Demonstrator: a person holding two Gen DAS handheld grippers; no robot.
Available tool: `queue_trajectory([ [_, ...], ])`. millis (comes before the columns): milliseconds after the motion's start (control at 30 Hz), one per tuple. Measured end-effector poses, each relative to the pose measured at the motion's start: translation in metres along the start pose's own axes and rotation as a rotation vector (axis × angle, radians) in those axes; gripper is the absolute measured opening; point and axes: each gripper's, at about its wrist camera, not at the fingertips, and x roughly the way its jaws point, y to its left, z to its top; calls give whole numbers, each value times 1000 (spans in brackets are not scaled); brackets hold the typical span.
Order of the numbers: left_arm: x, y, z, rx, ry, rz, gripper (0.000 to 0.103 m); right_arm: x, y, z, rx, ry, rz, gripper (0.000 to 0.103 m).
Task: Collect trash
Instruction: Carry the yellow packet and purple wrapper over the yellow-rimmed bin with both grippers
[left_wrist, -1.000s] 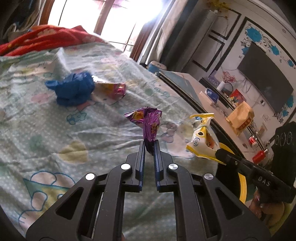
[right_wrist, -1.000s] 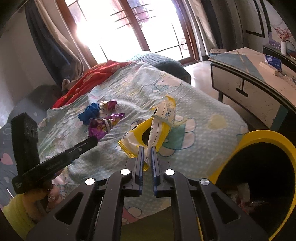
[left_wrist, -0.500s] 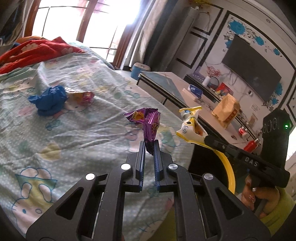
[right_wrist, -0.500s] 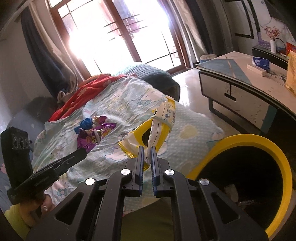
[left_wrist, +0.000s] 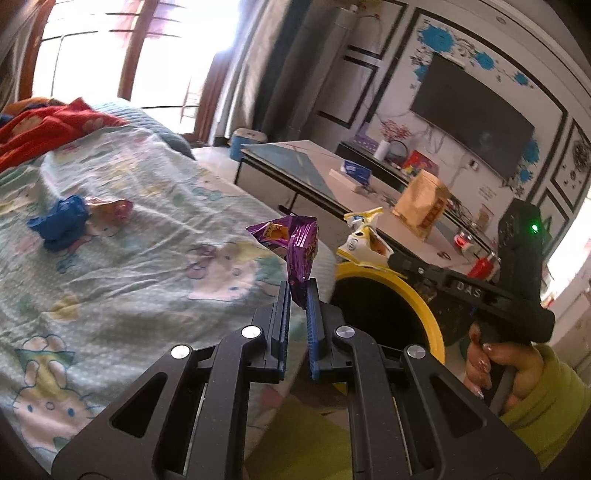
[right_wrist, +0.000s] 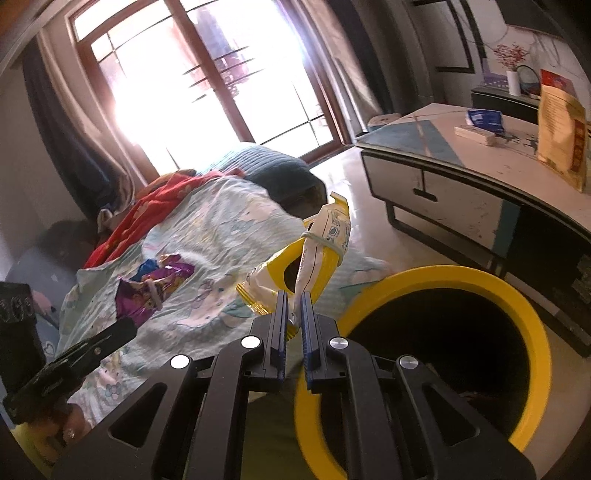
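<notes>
Carrying stage: left gripper (left_wrist: 298, 295) pinches a crinkled purple foil wrapper (left_wrist: 295, 243), right gripper (right_wrist: 291, 306) a yellow-white snack bag (right_wrist: 314, 254); next, release over the yellow-rimmed black bin (right_wrist: 517, 295).

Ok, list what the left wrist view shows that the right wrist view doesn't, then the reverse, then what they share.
Only the left wrist view shows the wall TV and the blue crumpled bag in full on the bed.

Only the right wrist view shows the whole window and the table's drawer handle.

Both show the purple wrapper in the left gripper, the yellow wrapper in the right gripper, and the yellow-rimmed bin.
</notes>
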Motion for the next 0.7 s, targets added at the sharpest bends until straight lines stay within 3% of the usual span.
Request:
queue_trajectory([
  [700, 34, -82, -34, 224, 112, -62, 5, -44, -73, -27, 101, -15, -113, 7],
])
